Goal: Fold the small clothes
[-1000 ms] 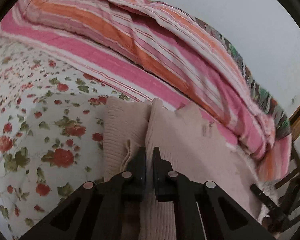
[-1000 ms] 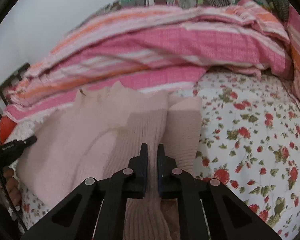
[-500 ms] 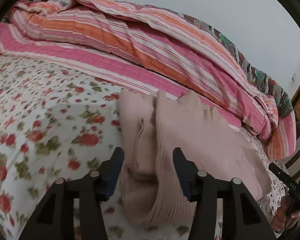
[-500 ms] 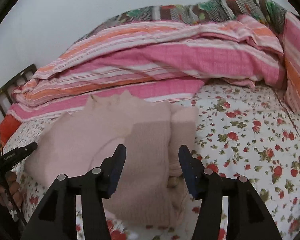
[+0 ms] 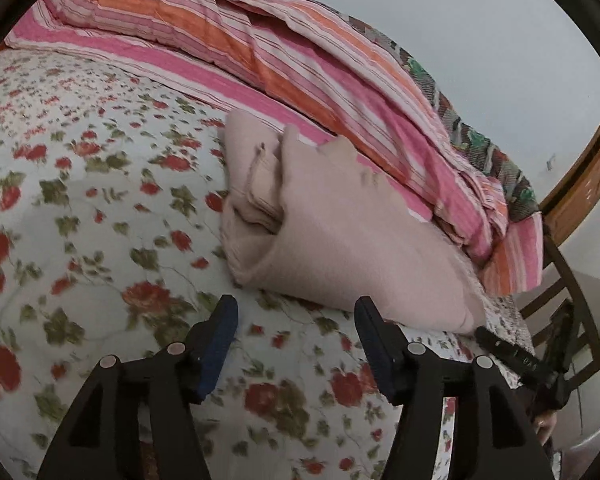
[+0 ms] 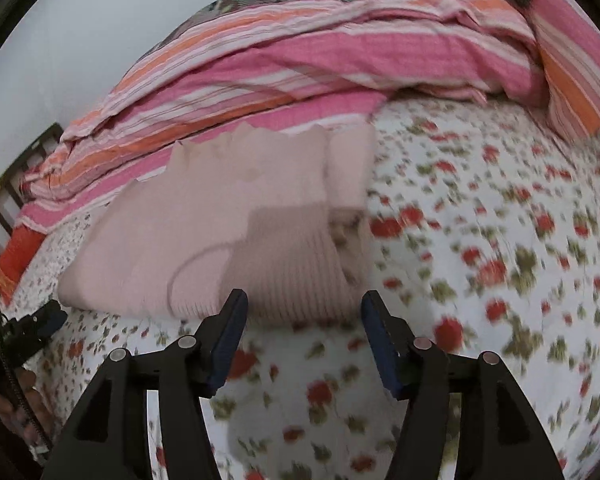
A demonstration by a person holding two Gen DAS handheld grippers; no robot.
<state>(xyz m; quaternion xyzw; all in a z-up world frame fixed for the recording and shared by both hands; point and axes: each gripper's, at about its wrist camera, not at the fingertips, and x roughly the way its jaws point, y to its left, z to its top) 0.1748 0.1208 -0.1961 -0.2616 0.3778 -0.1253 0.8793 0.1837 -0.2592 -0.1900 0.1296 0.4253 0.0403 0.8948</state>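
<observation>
A pale pink knitted sweater (image 5: 340,236) lies folded on the floral bedsheet (image 5: 100,208). It also shows in the right wrist view (image 6: 228,224), with its ribbed hem nearest. My left gripper (image 5: 296,320) is open and empty, just in front of the sweater's near edge and clear of it. My right gripper (image 6: 304,316) is open and empty, just in front of the ribbed hem. The other gripper's tip shows in the left wrist view at the lower right (image 5: 512,356) and in the right wrist view at the lower left (image 6: 32,328).
A pink and orange striped quilt (image 5: 300,56) is heaped along the bed's far side behind the sweater; it also shows in the right wrist view (image 6: 300,56). A wooden chair (image 5: 572,320) and a wooden headboard (image 5: 580,196) stand at the right. Dark slats (image 6: 4,200) are at the left edge.
Both grippers were shut on the sweater one second ago. They opened, let it go, and have drawn back from it; the sweater now lies on the bed.
</observation>
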